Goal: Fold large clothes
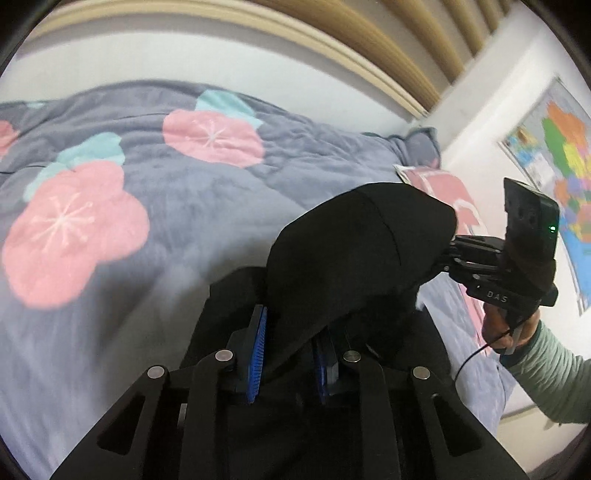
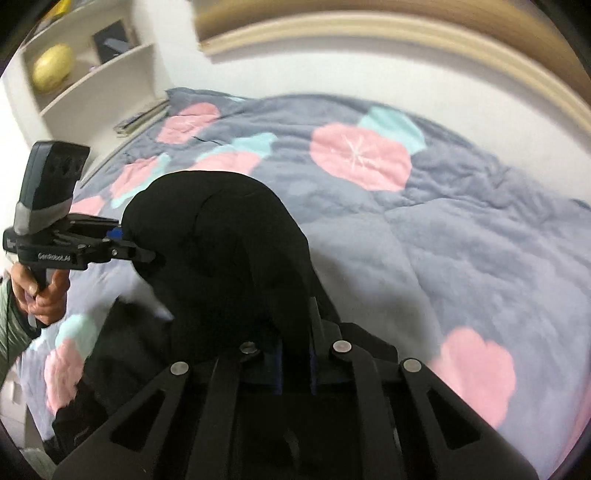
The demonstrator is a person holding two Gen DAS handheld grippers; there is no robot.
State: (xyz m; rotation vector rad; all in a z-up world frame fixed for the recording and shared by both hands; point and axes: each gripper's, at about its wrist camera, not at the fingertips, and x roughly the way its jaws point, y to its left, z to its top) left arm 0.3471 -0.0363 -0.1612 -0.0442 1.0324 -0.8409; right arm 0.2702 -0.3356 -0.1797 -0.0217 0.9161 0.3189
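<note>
A black garment [image 1: 351, 251] hangs in a raised fold over a bed quilt [image 1: 177, 206], stretched between both grippers. In the left wrist view my left gripper [image 1: 291, 356] is shut on the black garment, with the cloth pinched between its blue pads [image 1: 258, 350]. The right gripper [image 1: 448, 254] clamps the far end at the right, held by a hand [image 1: 506, 328]. In the right wrist view my right gripper [image 2: 295, 363] is shut on the black garment [image 2: 221, 240], whose cloth hides most of the pads. The left gripper [image 2: 147, 254] bites the other end at the left.
The grey quilt [image 2: 461, 240] with pink and teal flowers covers the whole bed. A pink pillow [image 1: 443, 188] lies near a wall map [image 1: 565, 166]. White shelves [image 2: 99, 79] with a yellow ball [image 2: 51, 72] stand at the bed's far left corner. A wooden headboard rail [image 2: 369, 33] runs behind.
</note>
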